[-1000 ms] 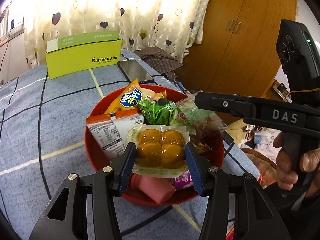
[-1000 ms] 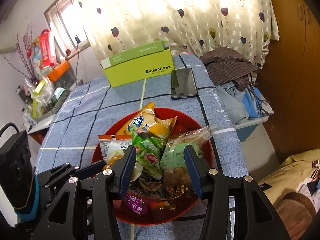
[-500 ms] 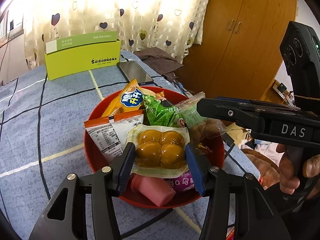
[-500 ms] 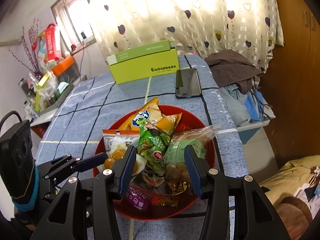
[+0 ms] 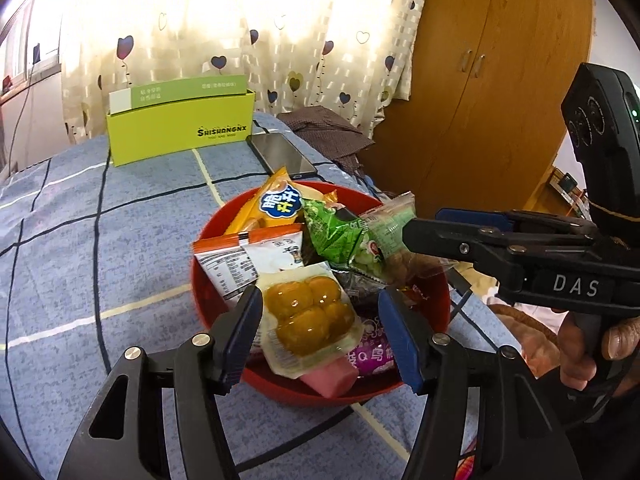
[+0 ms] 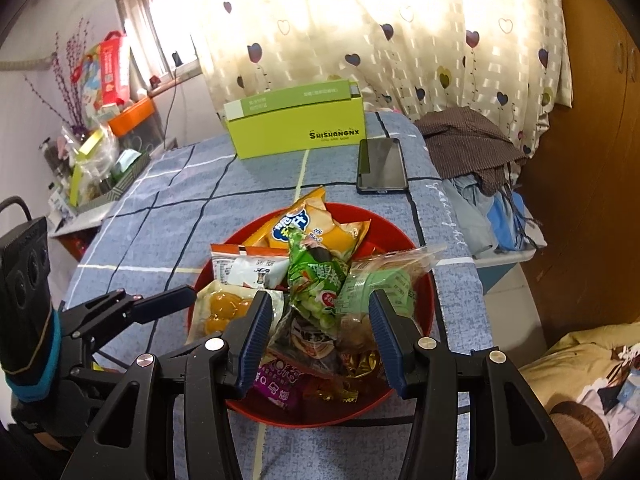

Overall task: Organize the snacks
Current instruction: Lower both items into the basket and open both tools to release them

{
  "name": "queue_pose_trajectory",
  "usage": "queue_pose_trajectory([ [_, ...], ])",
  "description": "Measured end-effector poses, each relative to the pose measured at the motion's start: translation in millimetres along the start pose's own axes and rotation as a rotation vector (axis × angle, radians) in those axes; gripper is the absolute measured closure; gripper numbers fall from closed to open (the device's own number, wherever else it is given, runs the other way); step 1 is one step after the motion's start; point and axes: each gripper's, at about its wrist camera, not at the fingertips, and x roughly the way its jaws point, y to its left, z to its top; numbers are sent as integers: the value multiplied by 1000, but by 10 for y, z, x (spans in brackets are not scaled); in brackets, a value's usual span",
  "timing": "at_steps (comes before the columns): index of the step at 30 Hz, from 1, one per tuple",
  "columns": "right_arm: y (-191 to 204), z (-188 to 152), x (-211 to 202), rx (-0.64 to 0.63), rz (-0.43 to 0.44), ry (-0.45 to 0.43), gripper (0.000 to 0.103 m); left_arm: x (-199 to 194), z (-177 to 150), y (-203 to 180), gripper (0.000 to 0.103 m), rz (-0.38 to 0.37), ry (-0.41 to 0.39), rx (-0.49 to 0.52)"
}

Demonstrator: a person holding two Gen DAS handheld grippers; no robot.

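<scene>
Lying between left tool (image 5: 320,334) fingers: yolk packet (image 5: 308,322)

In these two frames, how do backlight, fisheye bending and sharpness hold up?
Left wrist view: curtain blown out by backlight, wardrobe edges bowed, snacks in the red bowl sharp. Right wrist view: window and curtain glare, dark vignette corners, green box lettering readable.

black claws (image 5: 320,336), blue pads (image 5: 396,340)
</scene>
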Motion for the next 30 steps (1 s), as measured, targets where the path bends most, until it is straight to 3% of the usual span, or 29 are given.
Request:
queue_pose_trajectory([
  [17, 60, -58, -34, -24, 0, -6, 54, -122, -74, 124, 43, 53, -8, -72],
  [22, 82, -76, -65, -40, 3, -13, 63, -38, -110, 139, 79, 71, 33, -80],
  [30, 90, -100, 2, -57, -4, 18, 69, 66, -62, 98, 80, 73, 37, -62],
])
